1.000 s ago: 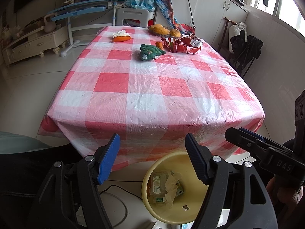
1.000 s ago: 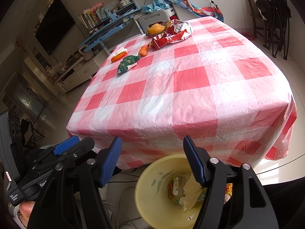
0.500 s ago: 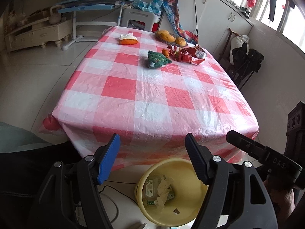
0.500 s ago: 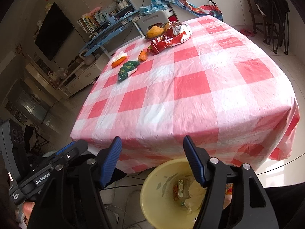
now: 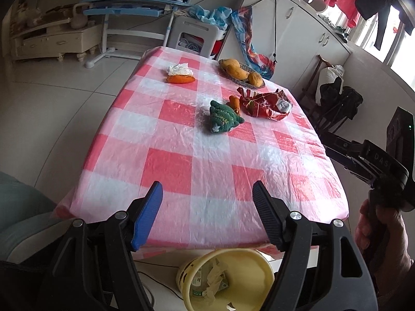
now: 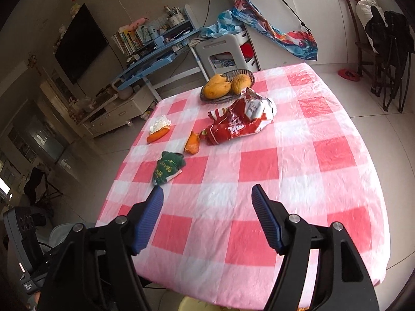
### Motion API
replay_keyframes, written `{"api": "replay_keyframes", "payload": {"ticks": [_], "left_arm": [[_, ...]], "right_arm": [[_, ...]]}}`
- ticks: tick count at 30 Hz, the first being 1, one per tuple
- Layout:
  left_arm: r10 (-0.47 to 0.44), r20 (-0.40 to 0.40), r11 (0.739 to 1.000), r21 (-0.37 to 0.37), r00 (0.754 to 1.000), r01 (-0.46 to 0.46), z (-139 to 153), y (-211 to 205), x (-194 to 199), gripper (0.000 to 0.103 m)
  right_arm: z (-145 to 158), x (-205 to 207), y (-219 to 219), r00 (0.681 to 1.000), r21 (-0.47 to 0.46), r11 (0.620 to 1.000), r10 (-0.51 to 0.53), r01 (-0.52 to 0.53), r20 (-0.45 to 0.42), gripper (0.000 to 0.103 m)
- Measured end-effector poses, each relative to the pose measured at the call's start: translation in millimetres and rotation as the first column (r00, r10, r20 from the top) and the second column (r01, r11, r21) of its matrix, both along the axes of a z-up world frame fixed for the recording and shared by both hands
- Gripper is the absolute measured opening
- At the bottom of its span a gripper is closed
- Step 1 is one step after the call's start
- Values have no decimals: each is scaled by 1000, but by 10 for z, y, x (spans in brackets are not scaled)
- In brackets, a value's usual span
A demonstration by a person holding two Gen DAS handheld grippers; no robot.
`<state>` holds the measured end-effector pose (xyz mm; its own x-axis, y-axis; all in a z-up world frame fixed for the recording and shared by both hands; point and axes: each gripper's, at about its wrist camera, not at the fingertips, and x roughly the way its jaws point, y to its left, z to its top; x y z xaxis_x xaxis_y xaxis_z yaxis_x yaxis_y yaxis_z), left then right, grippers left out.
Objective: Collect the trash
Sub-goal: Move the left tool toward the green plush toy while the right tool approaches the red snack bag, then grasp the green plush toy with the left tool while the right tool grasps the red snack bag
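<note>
Both grippers now hang over the near table edge rather than the bin.

Left wrist: left gripper (image 5: 207, 207) spread, empty. Yellow bin (image 5: 233, 261) below, holding wrappers. Green packet (image 5: 224, 116) and red snack bag (image 5: 267, 103) lie mid-table; likely light, crinkly, slippery, so pinch a bunched fold.

Right wrist: right gripper (image 6: 207, 207) just widened, empty. Bag's torn mouth faces the camera; the bin is nearly hidden.

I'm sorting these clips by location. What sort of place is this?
Most likely a home living and dining room: a table under a checked tablecloth with a fruit basket, a wall television, and a study desk with books.
</note>
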<state>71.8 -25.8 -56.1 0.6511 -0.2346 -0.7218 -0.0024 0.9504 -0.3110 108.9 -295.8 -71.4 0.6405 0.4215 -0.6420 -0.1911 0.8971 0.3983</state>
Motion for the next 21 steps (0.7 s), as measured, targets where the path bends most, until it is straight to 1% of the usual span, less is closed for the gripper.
{"api": "replay_keyframes", "payload": {"ticks": [2, 5, 12, 16, 18, 19, 20, 21], "left_arm": [[-14, 3, 1000, 14, 1000, 14, 15, -49, 182, 69], [-41, 4, 999, 29, 999, 40, 19, -130, 492, 73], [-56, -43, 997, 55, 998, 58, -191, -294, 1200, 73], [-55, -64, 993, 97, 996, 61, -313, -424, 1508, 73], [-44, -72, 992, 117, 996, 53, -371, -453, 1614, 73], [-39, -76, 992, 117, 996, 48, -403, -457, 1666, 71], [-41, -77, 992, 113, 996, 50, -422, -465, 1686, 64], [-46, -78, 992, 113, 996, 55, -439, -475, 1704, 51]], "right_arm": [[-38, 204, -38, 1000, 2, 1000, -11, 11, -14, 68], [-125, 487, -101, 998, 8, 999, -43, 44, -41, 69], [-322, 1151, -241, 991, -12, 993, -117, 116, -68, 69], [-456, 1395, -251, 987, -10, 991, -134, 134, -88, 69], [-493, 1454, -204, 988, -15, 993, -122, 121, -94, 68], [-504, 1483, -179, 990, -17, 994, -111, 109, -91, 59], [-511, 1500, -159, 991, -17, 995, -98, 97, -90, 52], [-519, 1514, -137, 993, -3, 997, -75, 75, -94, 39]]}}
